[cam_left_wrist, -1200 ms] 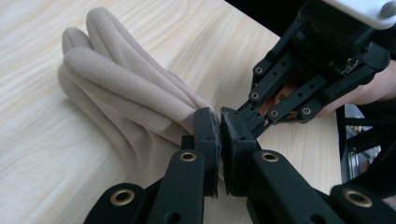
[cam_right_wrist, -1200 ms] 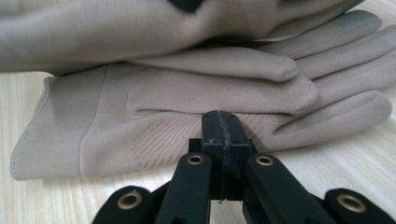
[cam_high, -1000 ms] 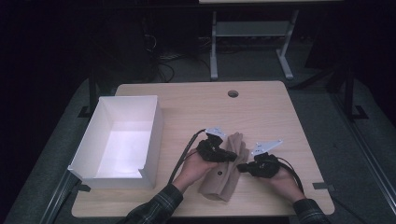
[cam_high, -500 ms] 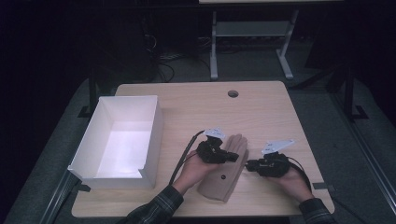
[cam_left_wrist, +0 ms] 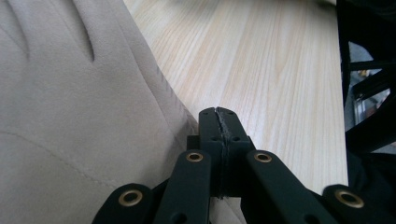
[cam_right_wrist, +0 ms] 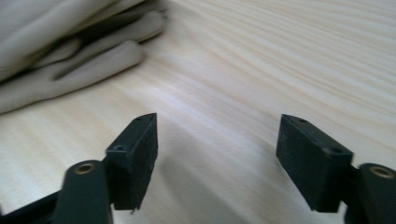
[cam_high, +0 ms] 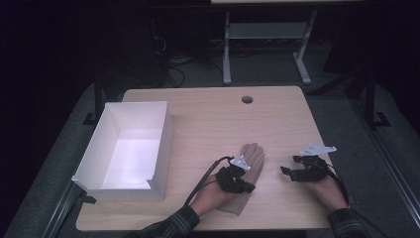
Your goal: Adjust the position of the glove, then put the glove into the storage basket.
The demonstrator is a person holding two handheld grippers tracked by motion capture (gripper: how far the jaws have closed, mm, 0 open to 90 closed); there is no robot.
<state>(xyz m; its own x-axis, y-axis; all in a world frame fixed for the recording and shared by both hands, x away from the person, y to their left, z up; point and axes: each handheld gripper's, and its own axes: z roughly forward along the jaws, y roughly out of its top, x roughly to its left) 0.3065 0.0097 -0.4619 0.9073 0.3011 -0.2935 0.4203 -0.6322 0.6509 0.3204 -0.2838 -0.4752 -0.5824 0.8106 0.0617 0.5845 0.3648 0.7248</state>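
The left gripper (cam_high: 246, 187) sits near the table's front edge, at about 6 o'clock from the table centre. Its jaws are pressed together at the right edge of the beige glove (cam_high: 246, 171); whether fabric is pinched between them cannot be determined from the left gripper view. The glove lies flat on the wooden table (cam_high: 213, 119), fingers pointing toward 12 o'clock, cuff toward the person.

The right gripper (cam_high: 288, 172) rests at 3 o'clock from the glove, near it but not touching, jaws spread wide and holding nothing. In the right gripper view the glove's fingers (cam_right_wrist: 84, 60) lie at 10 o'clock from the jaws.

Farther off, a white box (cam_high: 163, 134) stands at 9 o'clock on the table. A round hole (cam_high: 247, 99) lies near the far edge at 12 o'clock.
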